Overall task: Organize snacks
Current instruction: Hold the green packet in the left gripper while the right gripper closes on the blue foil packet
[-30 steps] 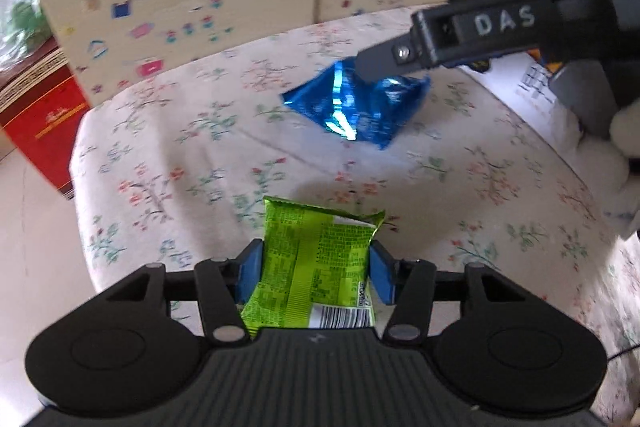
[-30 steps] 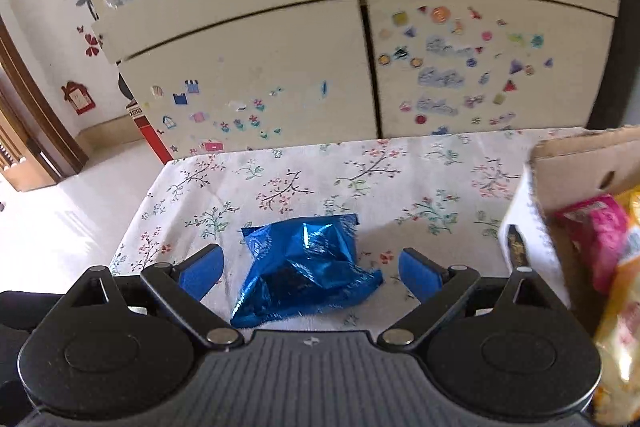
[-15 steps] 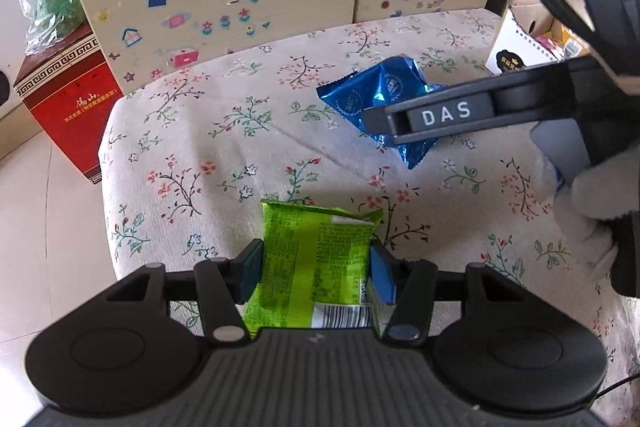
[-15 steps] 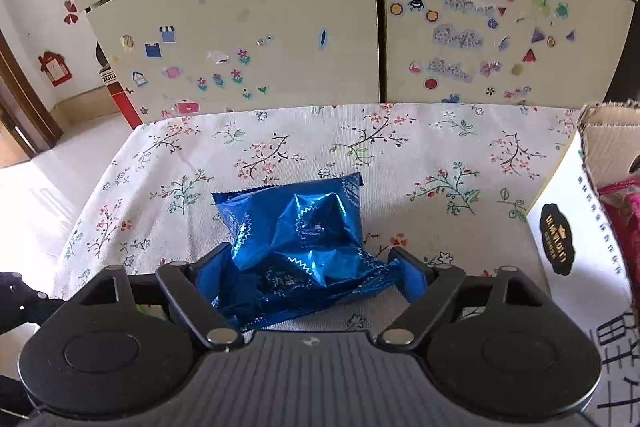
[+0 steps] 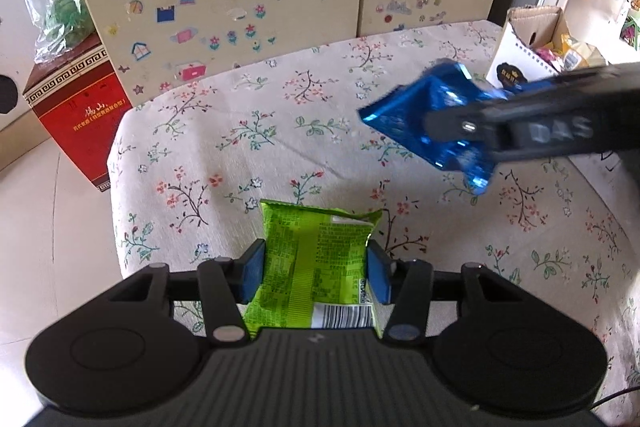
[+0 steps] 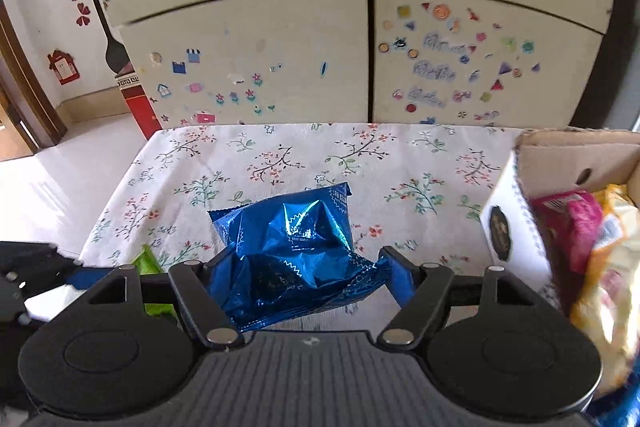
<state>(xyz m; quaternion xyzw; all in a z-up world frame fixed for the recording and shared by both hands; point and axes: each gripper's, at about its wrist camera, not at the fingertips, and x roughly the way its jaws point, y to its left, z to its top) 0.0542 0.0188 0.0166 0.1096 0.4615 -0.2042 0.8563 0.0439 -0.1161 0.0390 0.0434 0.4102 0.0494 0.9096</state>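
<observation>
My left gripper (image 5: 316, 267) is shut on a green snack packet (image 5: 316, 259) and holds it above the near edge of the flowered table (image 5: 240, 155). My right gripper (image 6: 304, 275) is shut on a crumpled blue foil snack bag (image 6: 292, 239) and holds it lifted off the table; the bag also shows in the left wrist view (image 5: 424, 115), gripped by the right gripper's black fingers (image 5: 520, 131). An open cardboard box (image 6: 560, 163) with pink and yellow snack bags inside stands at the table's right end, also seen in the left wrist view (image 5: 528, 39).
A cream cabinet (image 6: 360, 59) covered in stickers stands behind the table. A red box (image 5: 76, 107) with a plastic bag on top sits on the floor to the left. A corner of the green packet (image 6: 148, 263) shows in the right wrist view.
My right gripper closed on the blue bag and lifted it off the table, moving it right toward the box. My left gripper kept hold of the green packet and rose a little.
</observation>
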